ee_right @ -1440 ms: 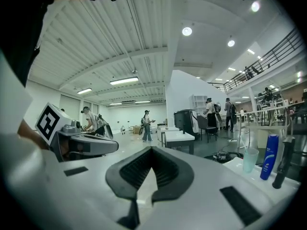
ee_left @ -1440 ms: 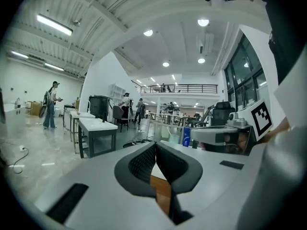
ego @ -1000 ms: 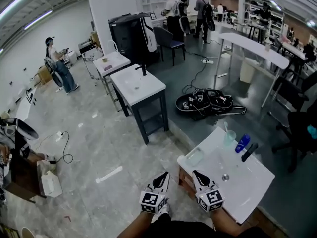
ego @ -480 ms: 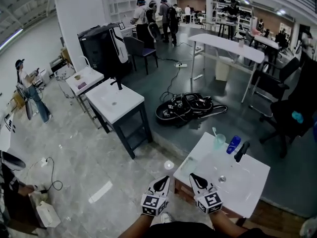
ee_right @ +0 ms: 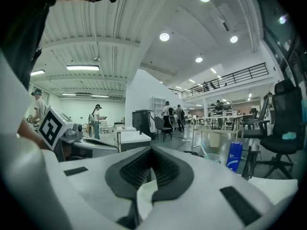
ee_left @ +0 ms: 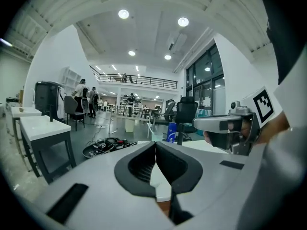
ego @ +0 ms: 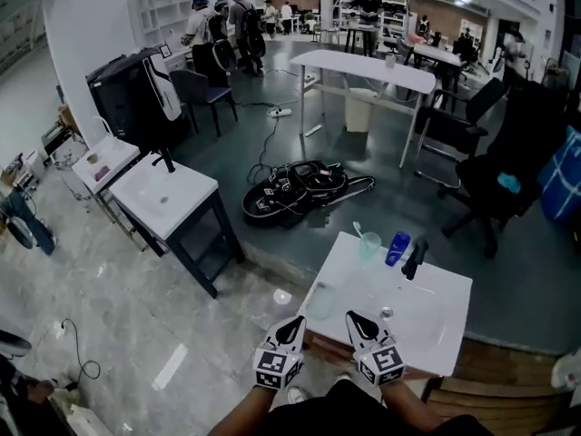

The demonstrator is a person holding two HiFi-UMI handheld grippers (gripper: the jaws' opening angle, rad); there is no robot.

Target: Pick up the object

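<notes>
**A:** Entry one, the object to lift. Which is it, and where?

**B:** The task names none. There are three candidates on the white tabletop (ego: 436, 330). The clear tumbler (ego: 320, 300) stands at the near left corner. The blue bottle (ego: 397, 248) stands upright at the far edge. A pale cup (ego: 368, 243) holding a toothbrush stands just beside the bottle, at its 9 o'clock. A black faucet (ego: 413, 258) stands at the bottle's 4 o'clock.

**A:** And the tools?

**B:** The left tool (ego: 292, 327) has its jaws pressed together with nothing between them. The right tool (ego: 356, 321) is likewise pressed together and empty. Both hover at the near edge, well short of the far row. The tumbler sits between them, at 1 o'clock of the left tool and 10 o'clock of the right.

**A:** How should the step be handled?

**B:** My judgement:
- Spread the jaws before closing in, since a shut tool would only knock the item.
- For the tumbler, come in level and grip mid-wall. It looks light and easy to tip off the corner.
- For the bottle, approach from 6 o'clock, clear of the faucet and the toothbrush.
- Lift straight up.
</notes>
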